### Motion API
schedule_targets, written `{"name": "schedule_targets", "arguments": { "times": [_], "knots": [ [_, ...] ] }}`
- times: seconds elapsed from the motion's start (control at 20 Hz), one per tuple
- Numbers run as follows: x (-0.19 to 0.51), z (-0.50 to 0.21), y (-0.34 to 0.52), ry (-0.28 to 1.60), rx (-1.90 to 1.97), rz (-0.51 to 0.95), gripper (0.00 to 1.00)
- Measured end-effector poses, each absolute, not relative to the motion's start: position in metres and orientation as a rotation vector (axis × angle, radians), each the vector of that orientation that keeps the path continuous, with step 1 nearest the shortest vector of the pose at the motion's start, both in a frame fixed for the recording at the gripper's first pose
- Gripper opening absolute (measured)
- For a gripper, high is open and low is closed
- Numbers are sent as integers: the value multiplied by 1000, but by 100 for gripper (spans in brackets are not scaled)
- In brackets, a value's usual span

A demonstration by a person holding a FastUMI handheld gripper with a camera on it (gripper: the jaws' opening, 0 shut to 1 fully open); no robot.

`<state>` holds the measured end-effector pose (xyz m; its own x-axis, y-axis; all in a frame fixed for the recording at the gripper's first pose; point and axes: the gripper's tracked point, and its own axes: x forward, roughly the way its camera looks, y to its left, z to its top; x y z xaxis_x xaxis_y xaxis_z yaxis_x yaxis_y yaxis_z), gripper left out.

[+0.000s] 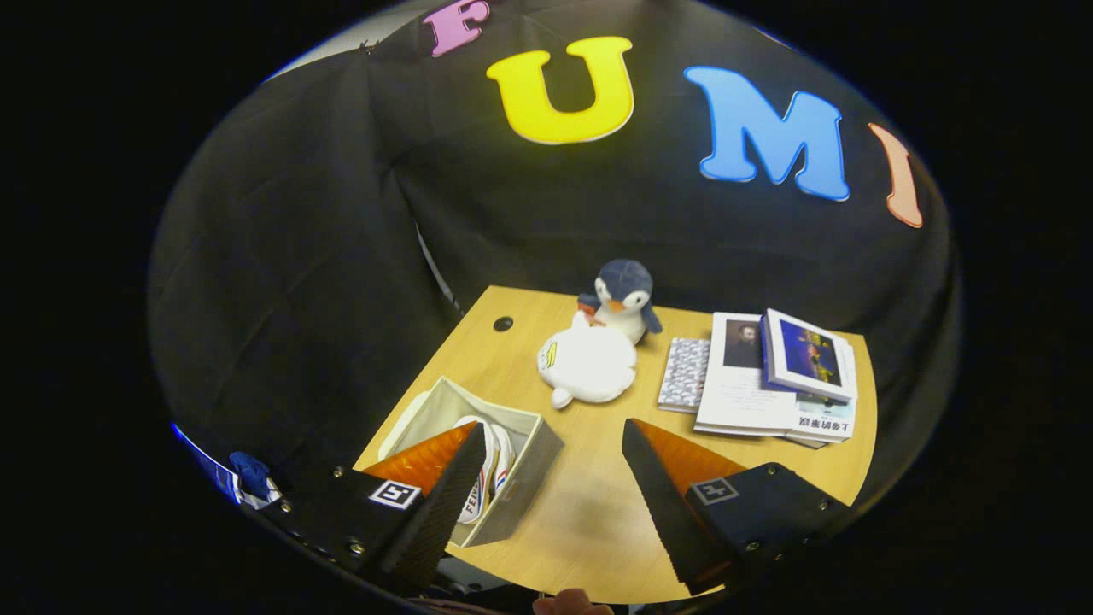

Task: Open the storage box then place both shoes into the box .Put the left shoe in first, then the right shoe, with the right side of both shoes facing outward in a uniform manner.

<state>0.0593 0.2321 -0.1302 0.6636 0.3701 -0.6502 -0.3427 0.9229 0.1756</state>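
The storage box [504,465], a pale fabric bin with its top open, sits on the near left part of the wooden worktop [589,504]. Inside it lie white shoes [488,470] with red and blue stripes along the side; they stand on edge, packed close together, and how many there are cannot be told because one finger covers part of the box. The box's opening faces up, and its lid or flap seems folded back along the far left wall.

The gripper [546,495] hangs above the worktop with its fingers spread wide and nothing between them but bare wood. The left finger overlaps the near corner of the box in the view; the right finger is well apart from it.

Beyond the fingers, near the middle of the worktop, rests a white plush toy [587,366], touching a plush penguin [625,299] that sits upright just behind it. To the right of them lies a small patterned notebook [683,372], beside a stack of books [781,380]. A round cable hole [503,324] marks the far left corner.
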Motion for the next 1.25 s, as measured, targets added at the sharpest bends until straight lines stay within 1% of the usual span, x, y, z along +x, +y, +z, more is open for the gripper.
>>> {"name": "schedule_targets", "arguments": {
  "times": [0.25, 0.45, 0.55, 0.65, 0.85, 1.1, 1.25],
  "knots": [
    [63, -57, 185, 471, 54, 291, 99],
    [60, -25, 135, 254, 42, 171, 99],
    [52, -13, 114, 180, 24, 127, 99],
    [43, -2, 100, 129, 22, 97, 99],
    [24, 9, 75, 84, 27, 73, 98],
    [16, 10, 45, 66, 36, 48, 99],
    [19, 5, 35, 70, 51, 57, 98]
  ]
}}
